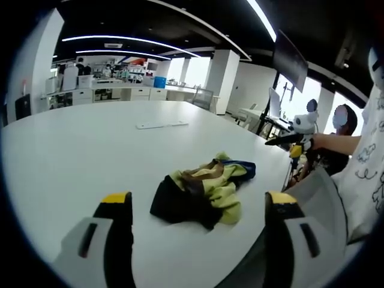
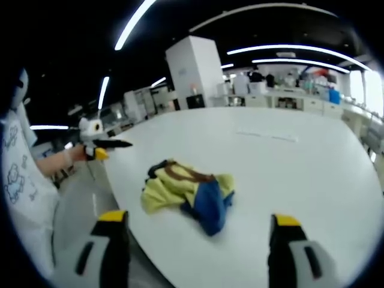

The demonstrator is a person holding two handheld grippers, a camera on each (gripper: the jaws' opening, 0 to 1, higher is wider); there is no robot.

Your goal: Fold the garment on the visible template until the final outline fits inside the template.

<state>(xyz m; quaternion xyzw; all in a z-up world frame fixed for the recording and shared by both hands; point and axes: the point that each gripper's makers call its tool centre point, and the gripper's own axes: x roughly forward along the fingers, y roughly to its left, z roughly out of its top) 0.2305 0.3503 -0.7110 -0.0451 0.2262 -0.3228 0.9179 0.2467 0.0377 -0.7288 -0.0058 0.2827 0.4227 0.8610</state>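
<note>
A crumpled garment (image 1: 204, 192) in yellow, black, brown and blue lies in a heap near the edge of the white table (image 1: 90, 150). My left gripper (image 1: 199, 201) is open just short of it, yellow-tipped jaws wide apart with nothing between them. To the right, beyond the table edge, a hand holds my right gripper (image 1: 287, 140). In the right gripper view the same garment (image 2: 186, 192) lies ahead of my open right gripper (image 2: 199, 219), blue part nearest. The left gripper (image 2: 105, 145) comes in from the left there, held off the table.
A flat white strip (image 1: 162, 125) lies farther back on the table, seen also as a strip (image 2: 267, 135) in the right gripper view. A person in a white printed shirt (image 1: 372, 162) stands at the table edge beside a grey chair back (image 1: 321, 198). Counters and shelves line the far wall.
</note>
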